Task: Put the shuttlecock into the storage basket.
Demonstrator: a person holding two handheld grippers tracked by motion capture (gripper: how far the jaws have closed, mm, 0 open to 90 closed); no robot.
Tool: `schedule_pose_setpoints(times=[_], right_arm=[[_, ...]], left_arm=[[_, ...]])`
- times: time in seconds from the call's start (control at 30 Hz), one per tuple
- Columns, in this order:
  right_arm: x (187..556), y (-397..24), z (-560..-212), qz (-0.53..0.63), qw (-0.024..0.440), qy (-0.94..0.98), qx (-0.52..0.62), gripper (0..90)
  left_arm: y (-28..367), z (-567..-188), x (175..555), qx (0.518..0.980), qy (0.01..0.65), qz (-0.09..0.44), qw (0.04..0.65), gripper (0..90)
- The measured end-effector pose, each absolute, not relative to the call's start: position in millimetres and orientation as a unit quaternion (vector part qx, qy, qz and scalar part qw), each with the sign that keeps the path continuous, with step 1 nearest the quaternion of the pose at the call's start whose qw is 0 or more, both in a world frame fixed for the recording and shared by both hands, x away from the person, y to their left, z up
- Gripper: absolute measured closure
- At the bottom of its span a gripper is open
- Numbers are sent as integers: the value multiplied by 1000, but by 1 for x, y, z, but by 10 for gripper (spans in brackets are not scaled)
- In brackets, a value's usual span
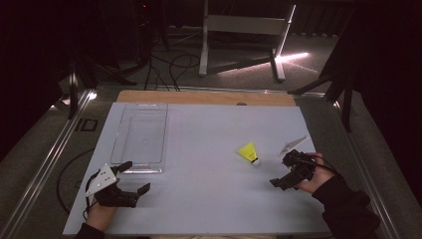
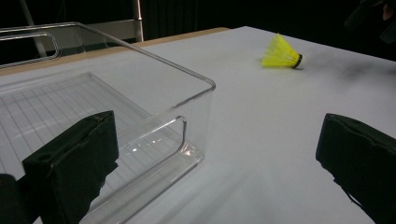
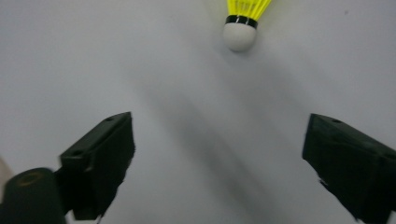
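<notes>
At the desk's near left, the left tongs rest spread apart and empty just beside a clear plastic bin. Right of centre, a yellow shuttlecock lies on its side, near the right tongs, likewise wide apart and empty.

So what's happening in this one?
A person holds a tool in each hand at a white table. The right tool, jaws wide open, points at a yellow shuttlecock lying on its side, not yet touching it. The left tool, also open, sits by the near end of an empty clear plastic bin.
</notes>
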State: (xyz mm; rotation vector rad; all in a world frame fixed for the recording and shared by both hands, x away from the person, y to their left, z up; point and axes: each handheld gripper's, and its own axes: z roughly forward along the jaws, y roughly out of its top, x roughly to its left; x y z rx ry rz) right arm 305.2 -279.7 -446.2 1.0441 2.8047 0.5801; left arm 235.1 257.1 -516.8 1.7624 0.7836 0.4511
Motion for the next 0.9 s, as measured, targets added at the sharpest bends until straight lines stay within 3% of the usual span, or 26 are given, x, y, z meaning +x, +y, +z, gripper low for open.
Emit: schedule_pose_setpoints(times=[0.63, 0.9], right_arm=[[323, -267, -439, 198, 49, 937, 285, 150], [331, -264, -437, 211, 45, 933, 288, 112]], left_arm=[[258, -517, 235, 742, 333, 189, 550, 1], [258, -517, 235, 741, 334, 187, 551, 1]])
